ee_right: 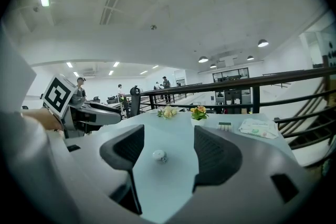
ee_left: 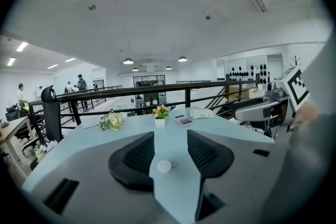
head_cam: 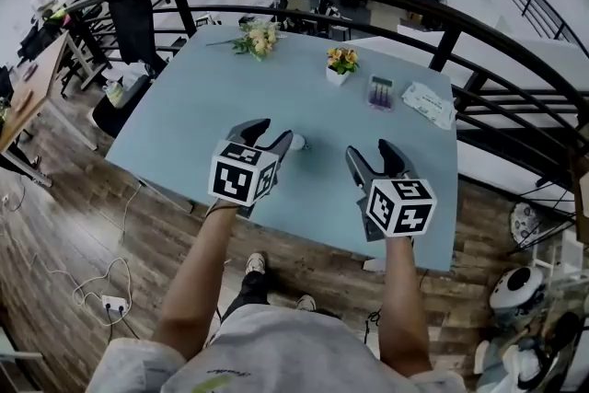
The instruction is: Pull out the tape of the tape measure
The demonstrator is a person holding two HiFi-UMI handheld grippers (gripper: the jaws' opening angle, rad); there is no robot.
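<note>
Left tool [ee_left: 170, 135] released: jaws apart, pads bare. Tape measure [ee_left: 164, 166], a small white round case, lies on desk [head_cam: 212, 78] just ahead of this tool's tips, lined up with the gap, not gripped. No long axis to speak of; a small tab shows on the case's right side, toward right tool [ee_right: 169, 131]. Right tool also released and empty; case sits ahead and left of it, farther off. Left is nearer, so probably left steadies the case and right draws the tab.
</note>
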